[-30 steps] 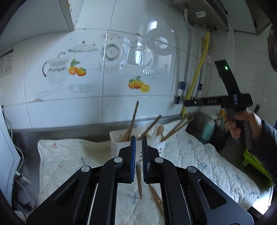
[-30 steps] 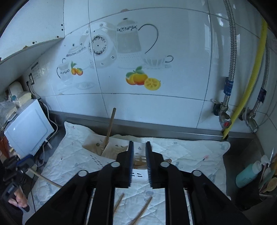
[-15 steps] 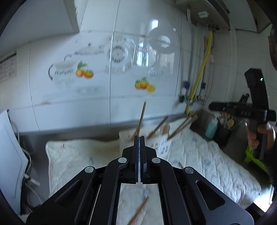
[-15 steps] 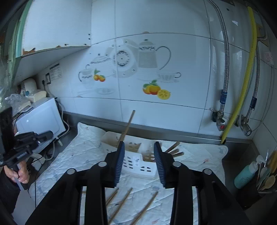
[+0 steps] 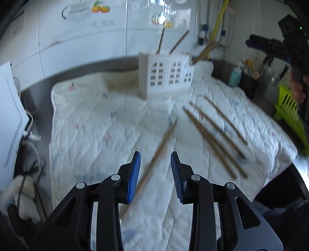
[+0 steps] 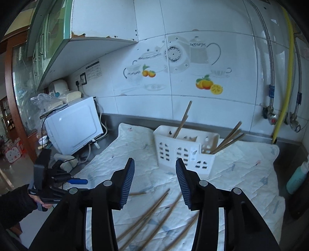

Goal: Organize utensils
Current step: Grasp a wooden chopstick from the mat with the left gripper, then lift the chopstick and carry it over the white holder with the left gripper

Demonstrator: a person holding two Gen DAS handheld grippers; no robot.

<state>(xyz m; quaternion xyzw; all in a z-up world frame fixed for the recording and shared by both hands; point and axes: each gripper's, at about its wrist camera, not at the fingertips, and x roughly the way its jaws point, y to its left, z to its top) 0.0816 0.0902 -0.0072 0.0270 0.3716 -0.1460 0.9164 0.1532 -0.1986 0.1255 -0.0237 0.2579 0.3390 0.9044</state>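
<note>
no text, brand or number can be read in either view. in the right wrist view a small printed chart (image 6: pixel 93 70) is stuck to the wall tiles at about 10 o'clock, just above a wall socket; it carries a dark header strip and rows of fine print, all too small to make out. in the left wrist view a decorated cup (image 5: pixel 77 13) printed on the tile at about 11 o'clock bears a patterned band that looks like lettering, but motion blur leaves it unreadable. the blue bands (image 6: pixel 271 91) on the hoses at 3 o'clock show no legible marking.
</note>
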